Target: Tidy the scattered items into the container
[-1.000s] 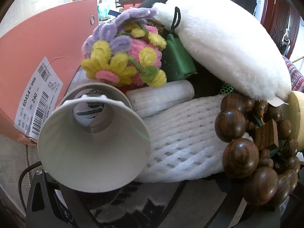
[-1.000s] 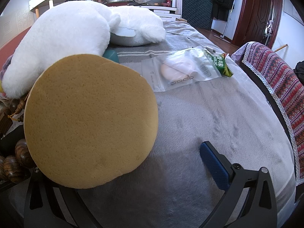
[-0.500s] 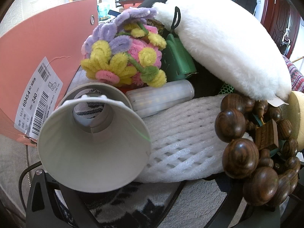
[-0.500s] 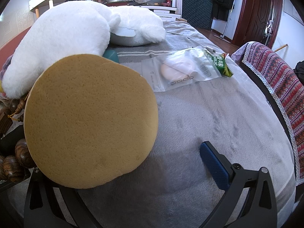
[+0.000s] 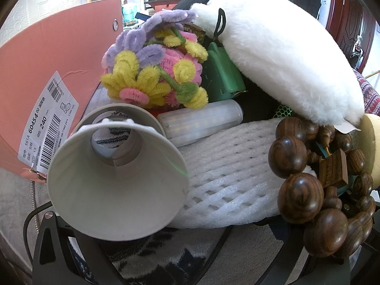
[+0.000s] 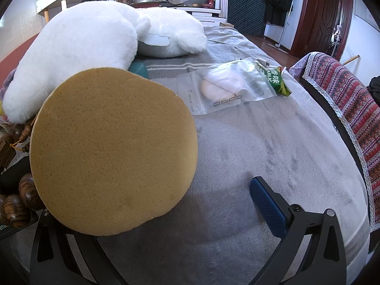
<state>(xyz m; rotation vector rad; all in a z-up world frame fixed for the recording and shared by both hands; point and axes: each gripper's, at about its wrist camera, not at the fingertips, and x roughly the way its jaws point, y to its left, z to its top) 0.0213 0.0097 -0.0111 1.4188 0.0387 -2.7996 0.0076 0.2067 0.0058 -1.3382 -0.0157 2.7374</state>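
Observation:
In the left wrist view a heap lies close ahead: a white paper cup (image 5: 114, 180) on its side, a white foam net (image 5: 228, 173), a wooden bead bracelet (image 5: 315, 190), a corn-style LED bulb (image 5: 201, 121), pipe-cleaner flowers (image 5: 154, 71), a green case (image 5: 220, 73) and a white plush (image 5: 282, 52). My left gripper (image 5: 201, 209) stands wide; the cup hides one fingertip and the beads hide the other. In the right wrist view a round tan sponge (image 6: 114, 149) covers the left finger of my open right gripper (image 6: 180, 190). Its blue-padded right finger (image 6: 266, 206) is bare.
A pink cardboard box wall (image 5: 47, 76) with a barcode label stands at the left. On the grey blanket (image 6: 261, 156) lie a clear zip bag (image 6: 228, 87) and a green snack packet (image 6: 277, 80). A patterned cloth (image 6: 349, 104) drapes the right side.

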